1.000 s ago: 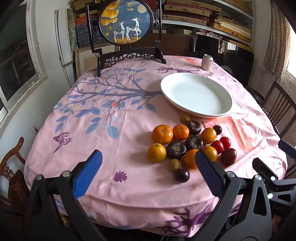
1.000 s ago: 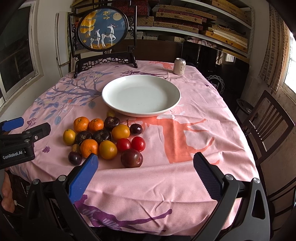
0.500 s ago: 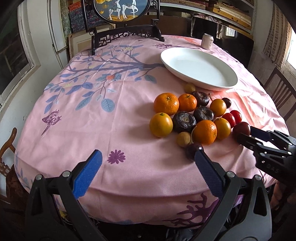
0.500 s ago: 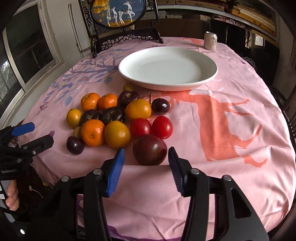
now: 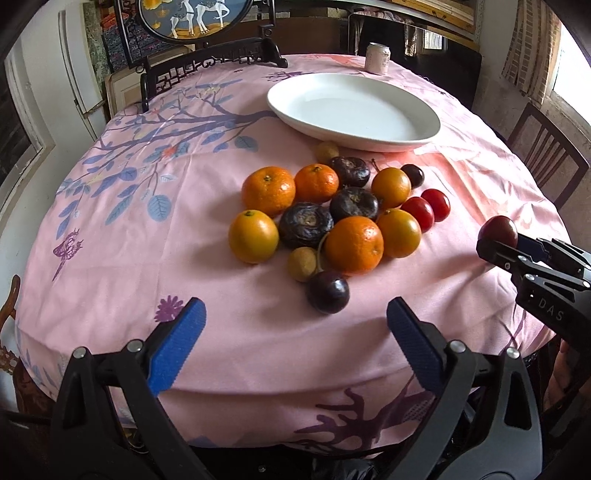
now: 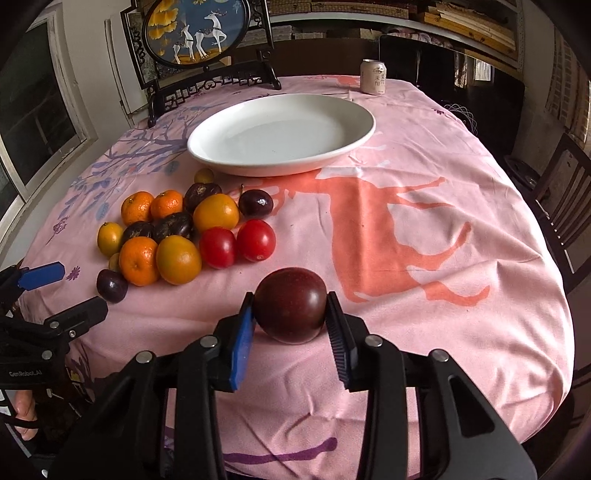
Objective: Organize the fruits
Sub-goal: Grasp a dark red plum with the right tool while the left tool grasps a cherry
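My right gripper (image 6: pixel 290 314) is shut on a large dark red plum (image 6: pixel 290 305) and holds it just above the pink tablecloth, away from the fruit pile. The plum also shows at the right of the left wrist view (image 5: pixel 498 230). My left gripper (image 5: pixel 293 321) is open and empty, close to a small dark plum (image 5: pixel 328 291) at the near edge of the pile. The pile holds several oranges (image 5: pixel 354 245), dark wrinkled fruits (image 5: pixel 306 224), two red tomatoes (image 6: pixel 238 243) and small yellow-brown fruits (image 5: pixel 302 263). An empty white plate (image 6: pixel 282 133) lies behind the pile.
A drink can (image 6: pixel 373 76) stands at the far edge of the table. A framed deer panel on a dark stand (image 6: pixel 197 33) is at the back left. Wooden chairs (image 6: pixel 561 199) stand to the right. Shelves line the back wall.
My right gripper has closed on the large dark plum and drawn it away from the pile. My left gripper has moved closer to the fruit and stays open.
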Demonstrator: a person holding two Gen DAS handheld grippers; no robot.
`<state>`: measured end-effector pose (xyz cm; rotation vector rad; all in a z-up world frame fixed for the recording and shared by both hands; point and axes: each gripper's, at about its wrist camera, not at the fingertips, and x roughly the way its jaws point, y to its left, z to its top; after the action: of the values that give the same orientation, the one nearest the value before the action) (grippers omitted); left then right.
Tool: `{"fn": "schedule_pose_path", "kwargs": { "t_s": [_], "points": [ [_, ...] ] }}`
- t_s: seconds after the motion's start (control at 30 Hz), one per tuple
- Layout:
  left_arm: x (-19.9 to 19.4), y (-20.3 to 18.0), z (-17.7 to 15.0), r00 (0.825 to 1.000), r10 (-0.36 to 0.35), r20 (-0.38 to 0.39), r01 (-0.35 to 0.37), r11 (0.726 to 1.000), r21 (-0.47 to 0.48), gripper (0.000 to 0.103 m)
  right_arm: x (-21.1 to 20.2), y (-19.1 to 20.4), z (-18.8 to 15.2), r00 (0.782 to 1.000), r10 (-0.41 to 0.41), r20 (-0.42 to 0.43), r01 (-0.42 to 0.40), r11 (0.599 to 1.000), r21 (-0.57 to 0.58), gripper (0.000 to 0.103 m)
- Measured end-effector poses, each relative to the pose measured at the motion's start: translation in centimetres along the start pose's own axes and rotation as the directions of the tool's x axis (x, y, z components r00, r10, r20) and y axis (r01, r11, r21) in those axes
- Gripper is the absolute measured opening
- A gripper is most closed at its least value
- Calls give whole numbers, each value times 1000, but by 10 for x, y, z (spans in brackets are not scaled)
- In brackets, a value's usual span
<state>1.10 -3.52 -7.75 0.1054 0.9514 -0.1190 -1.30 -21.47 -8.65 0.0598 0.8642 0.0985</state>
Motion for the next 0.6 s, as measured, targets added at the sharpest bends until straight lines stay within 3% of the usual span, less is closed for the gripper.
{"fn": "schedule_pose_path", "kwargs": {
  "t_s": [0.07,0.23,0.37,0.6],
  "points": [
    [4,-4,2,1000,-3,-3,3,1000,-6,91,-1,-3,-2,1000,13,1,-13,1000,8,38],
    [18,-7,7,998,-35,-49,33,999,-27,42,-4,-6,-4,1000,28,5,-28,999,14,38],
    [22,-9,4,997,-44,-58,42,999,-30,28,-6,-8,-4,999,32,10,-32,999,25,38],
    [5,-7,7,998,-57,-2,57,998,-31,28,-8,-4,-4,999,33,16,-33,999,16,38]
  ]
}}
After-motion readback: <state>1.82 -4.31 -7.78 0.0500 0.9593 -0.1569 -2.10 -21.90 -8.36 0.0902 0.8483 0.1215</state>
